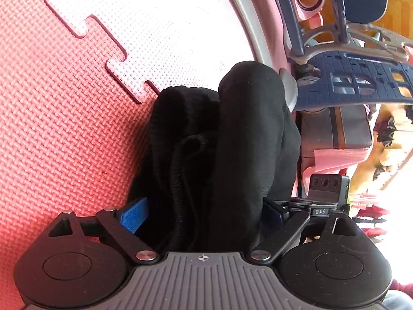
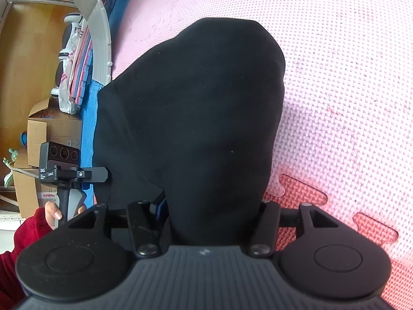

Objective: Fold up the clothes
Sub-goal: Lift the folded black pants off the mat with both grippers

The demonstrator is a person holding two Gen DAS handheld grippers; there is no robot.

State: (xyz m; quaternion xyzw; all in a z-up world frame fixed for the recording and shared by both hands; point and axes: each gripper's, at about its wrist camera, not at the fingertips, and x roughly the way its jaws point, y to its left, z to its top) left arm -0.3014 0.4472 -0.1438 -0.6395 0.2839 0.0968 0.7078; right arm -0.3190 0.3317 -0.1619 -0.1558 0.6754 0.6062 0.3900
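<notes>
Biggest thing here is the foam puzzle mat [image 1: 64, 129] on the floor, red and pink tiles locked together, and the black garment [image 2: 191, 118] is bunched up over it, hanging from both tongs near where the pink tile meets the red one. The left tongs [image 1: 206, 214] are clamped on a thick wad of the black fabric, blue pad [image 1: 135, 214] pressed against it, and the right tongs [image 2: 214, 206] are pinched onto another fold. Only container I can spot is a cardboard box [image 2: 51, 134] off past the mat's edge, can't tell what's inside.
</notes>
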